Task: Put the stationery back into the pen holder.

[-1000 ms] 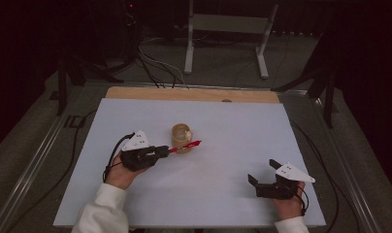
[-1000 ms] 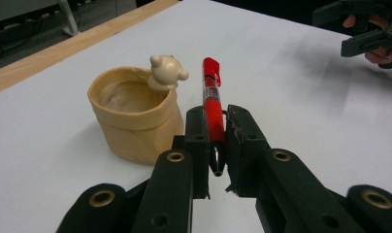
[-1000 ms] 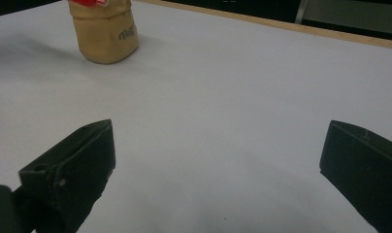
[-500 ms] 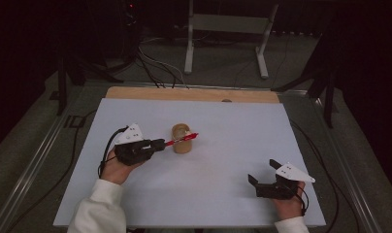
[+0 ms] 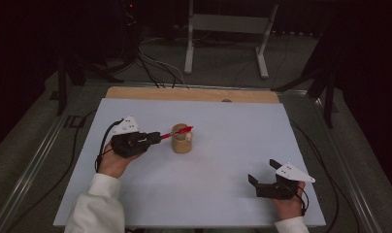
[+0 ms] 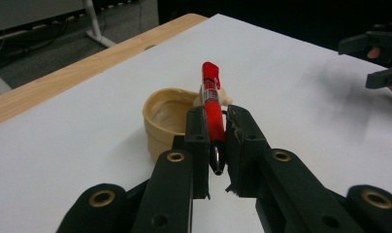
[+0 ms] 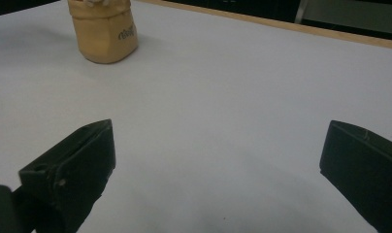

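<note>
The worktop [image 5: 223, 194] carries a pale grey-white sheet across nearly its whole surface. A strip of bare light wood [image 5: 194, 93] is exposed along the far edge, with a small dark mark near its middle. Metal rails [image 5: 34, 165] run along the left and right sides of the worktop. Beyond the far edge, a grey floor [image 5: 223, 63] bears the two legs of a white metal stand [image 5: 228, 24]. Black cables [image 5: 150, 63] lie on the floor to the left of the stand. Dark frame legs [image 5: 325, 82] stand at the far right. The background is dark.
</note>
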A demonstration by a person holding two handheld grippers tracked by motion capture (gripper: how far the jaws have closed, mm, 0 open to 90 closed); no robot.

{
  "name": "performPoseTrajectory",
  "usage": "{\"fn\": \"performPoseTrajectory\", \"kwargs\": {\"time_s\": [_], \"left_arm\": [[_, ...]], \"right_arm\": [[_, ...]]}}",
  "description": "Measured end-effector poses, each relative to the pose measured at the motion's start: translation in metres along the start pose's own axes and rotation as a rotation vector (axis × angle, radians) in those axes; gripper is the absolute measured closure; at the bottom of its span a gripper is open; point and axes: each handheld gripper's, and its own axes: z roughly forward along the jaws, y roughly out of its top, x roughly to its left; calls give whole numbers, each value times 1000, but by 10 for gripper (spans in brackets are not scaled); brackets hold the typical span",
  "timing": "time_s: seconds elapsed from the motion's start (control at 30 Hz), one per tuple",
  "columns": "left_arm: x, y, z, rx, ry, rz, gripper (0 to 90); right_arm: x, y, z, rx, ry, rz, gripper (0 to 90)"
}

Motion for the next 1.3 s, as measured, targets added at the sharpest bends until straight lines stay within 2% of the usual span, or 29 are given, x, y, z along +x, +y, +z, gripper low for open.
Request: {"fn": "performPoseTrajectory", "kwargs": {"time_s": [0.17, 0.37, 0.9, 1.3], "left_arm": [[6, 1, -2, 0, 17, -16, 813], [10, 2, -1, 23, 42, -23, 813], [11, -1, 3, 74, 56, -24, 812], [12, -2, 5, 87, 59, -29, 810]], "right_arm": [[0, 0, 0, -1, -1, 1, 2], [0, 0, 0, 1, -1, -1, 2], [0, 0, 0, 2, -1, -3, 2], [0, 0, 1, 4, -1, -1, 2]]}}
